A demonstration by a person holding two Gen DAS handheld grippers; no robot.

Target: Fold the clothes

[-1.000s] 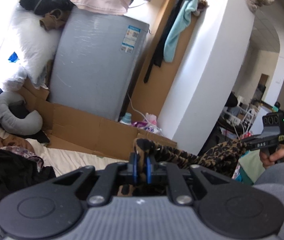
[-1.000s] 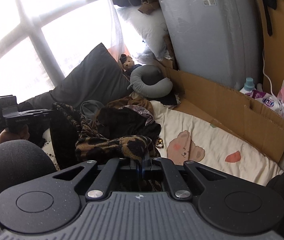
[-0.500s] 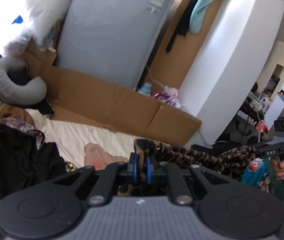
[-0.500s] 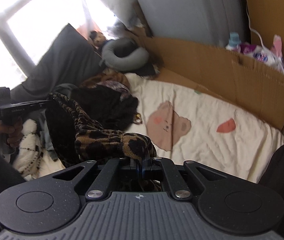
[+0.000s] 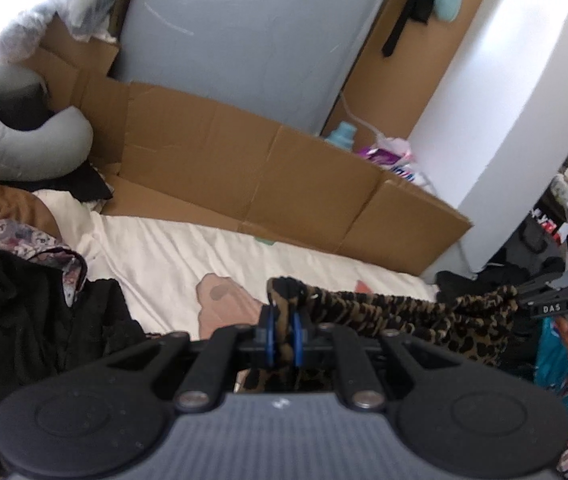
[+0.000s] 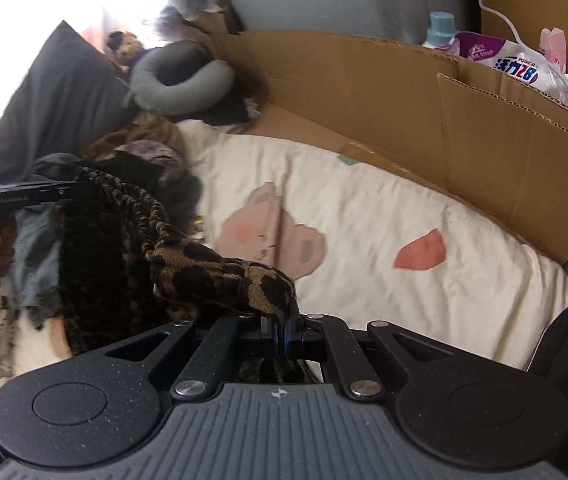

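A leopard-print garment [image 5: 412, 312] hangs stretched in the air between both grippers, above a cream bedsheet [image 5: 171, 256] with a bear print. My left gripper [image 5: 281, 334] is shut on one end of its bunched edge. My right gripper [image 6: 281, 330] is shut on the other end, where the leopard-print garment [image 6: 219, 276] bulges over the jaws. Each wrist view shows the opposite gripper at the frame's side: the right gripper [image 5: 524, 294] at the far right of the left view, the left gripper [image 6: 79, 186] at the far left of the right view, both held by a hand.
A pile of dark and floral clothes [image 5: 23, 288] lies at the left of the bed. A grey neck pillow [image 5: 15, 136] sits by a flattened cardboard wall [image 5: 243, 168] along the bed's far side. A detergent bottle [image 6: 440, 32] and a bag [image 6: 524, 64] stand behind the cardboard.
Both grippers have come down toward the bedsheet with the leopard garment still stretched between them; the views now tilt lower, showing more sheet and less of the wall.
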